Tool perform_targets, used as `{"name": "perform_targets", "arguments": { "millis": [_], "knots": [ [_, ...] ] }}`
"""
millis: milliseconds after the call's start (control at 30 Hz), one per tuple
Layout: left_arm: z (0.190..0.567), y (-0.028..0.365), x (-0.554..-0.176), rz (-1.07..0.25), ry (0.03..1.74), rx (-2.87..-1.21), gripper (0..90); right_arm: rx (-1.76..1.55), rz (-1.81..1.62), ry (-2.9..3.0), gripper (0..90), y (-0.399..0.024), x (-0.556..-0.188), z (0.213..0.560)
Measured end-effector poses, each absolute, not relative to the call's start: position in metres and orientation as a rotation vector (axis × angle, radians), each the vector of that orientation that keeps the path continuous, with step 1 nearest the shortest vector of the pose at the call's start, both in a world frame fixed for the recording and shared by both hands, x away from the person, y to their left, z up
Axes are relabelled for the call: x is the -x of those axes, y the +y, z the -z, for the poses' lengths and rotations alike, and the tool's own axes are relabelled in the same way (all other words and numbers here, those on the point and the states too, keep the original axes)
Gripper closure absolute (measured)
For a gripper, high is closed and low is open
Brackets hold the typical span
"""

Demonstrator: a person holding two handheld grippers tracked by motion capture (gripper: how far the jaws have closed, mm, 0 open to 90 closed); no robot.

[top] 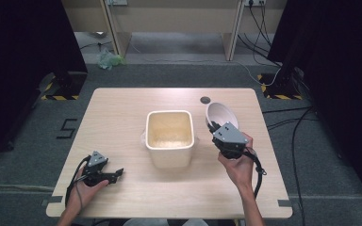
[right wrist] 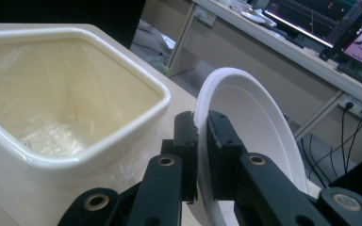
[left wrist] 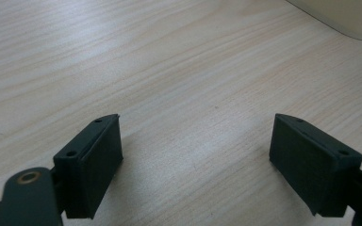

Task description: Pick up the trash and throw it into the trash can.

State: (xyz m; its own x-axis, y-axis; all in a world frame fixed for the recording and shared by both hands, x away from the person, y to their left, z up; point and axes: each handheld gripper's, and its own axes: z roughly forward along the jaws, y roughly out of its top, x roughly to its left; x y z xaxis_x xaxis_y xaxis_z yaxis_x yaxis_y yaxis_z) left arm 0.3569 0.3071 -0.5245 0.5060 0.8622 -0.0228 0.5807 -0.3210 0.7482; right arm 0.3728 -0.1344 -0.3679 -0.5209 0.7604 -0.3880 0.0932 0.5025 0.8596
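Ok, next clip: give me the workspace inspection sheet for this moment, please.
Surface: light wooden table, a small dark round disc near its far edge.
Job's things: white bowl, tilted on edge, to the right of the cream square container, which has a clear liner inside.
Clutter: nothing seen on the table.
Grippers: right gripper clamped on the bowl's rim; left gripper open over bare wood, near side of the table.
Cables: one trails from each gripper; more lie on the floor at right.
Surroundings: grey floor, black curtains, wooden desks behind, hazard-striped stand bases.
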Motion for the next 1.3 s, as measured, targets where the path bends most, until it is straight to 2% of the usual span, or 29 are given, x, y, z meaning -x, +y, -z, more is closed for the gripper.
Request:
{"name": "perform_targets", "arguments": {
  "millis": [667,1300],
  "knots": [
    [0.524,0.307,-0.357,-0.503,1.177,-2.034,16.9,-0.555,-1.105,1.961,83.6,-0.094,-0.370,0.332],
    [0.524,0.307,-0.357,-0.502,1.176,-2.034,17.0,-0.400,-1.145,2.070,83.6,-0.038,-0.369,0.338]
  ]
}}
